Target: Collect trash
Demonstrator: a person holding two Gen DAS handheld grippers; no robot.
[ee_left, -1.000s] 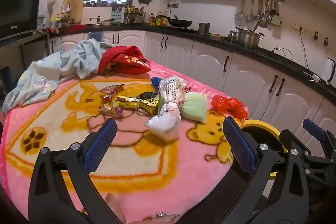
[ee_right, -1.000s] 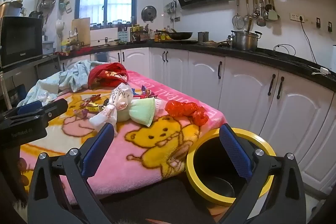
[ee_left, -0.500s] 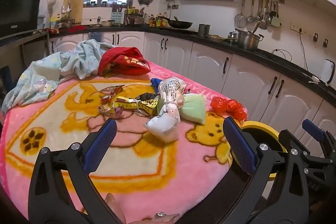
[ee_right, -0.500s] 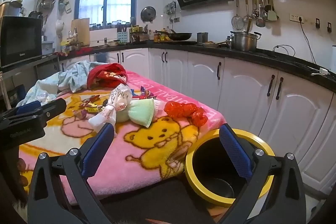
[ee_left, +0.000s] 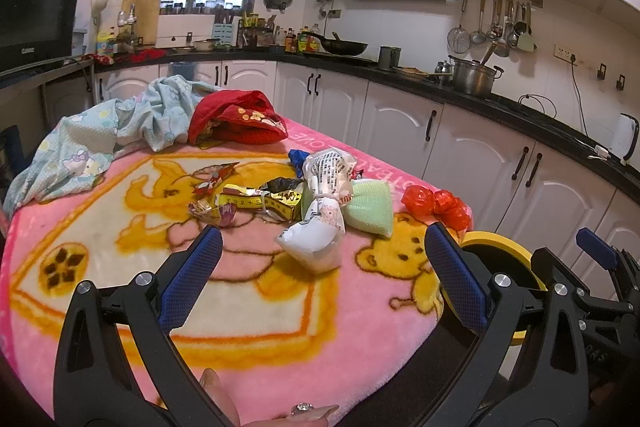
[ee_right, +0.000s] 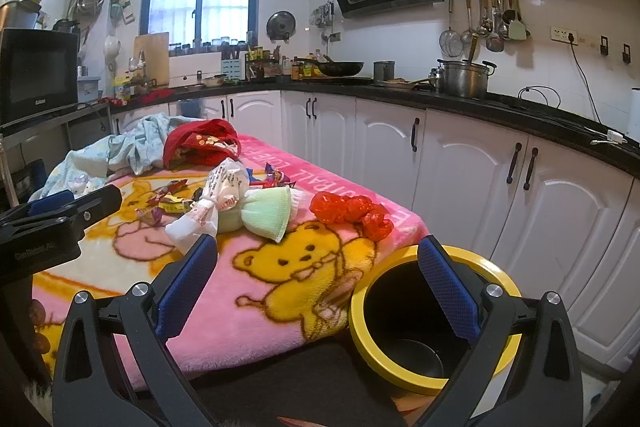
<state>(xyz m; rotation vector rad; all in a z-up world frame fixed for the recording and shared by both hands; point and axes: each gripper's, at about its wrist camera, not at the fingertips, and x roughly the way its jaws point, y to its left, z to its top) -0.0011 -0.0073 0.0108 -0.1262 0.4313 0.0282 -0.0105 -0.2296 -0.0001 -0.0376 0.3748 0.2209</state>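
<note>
Trash lies in a heap on the pink bear blanket (ee_left: 132, 287): a white printed plastic bag (ee_left: 320, 211), a green pouch (ee_left: 370, 205), a crumpled red plastic bag (ee_left: 434, 205) and several foil snack wrappers (ee_left: 244, 201). My left gripper (ee_left: 320, 279) hovers open over the blanket's near edge, short of the white bag. In the right wrist view the white bag (ee_right: 216, 195), green pouch (ee_right: 268, 213) and red bag (ee_right: 352, 211) sit beyond my right gripper (ee_right: 318, 281), which is open and empty. A yellow-rimmed black bin (ee_right: 404, 323) stands on the floor below the right gripper.
A red cloth (ee_left: 236, 121) and a pale blue patterned cloth (ee_left: 100, 143) lie at the blanket's far end. White cabinets (ee_right: 460, 187) under a black counter run along the right side, close to the bin. A microwave (ee_left: 36, 11) stands at the left.
Both views have shifted only slightly; the grippers stay open and the trash has not moved.
</note>
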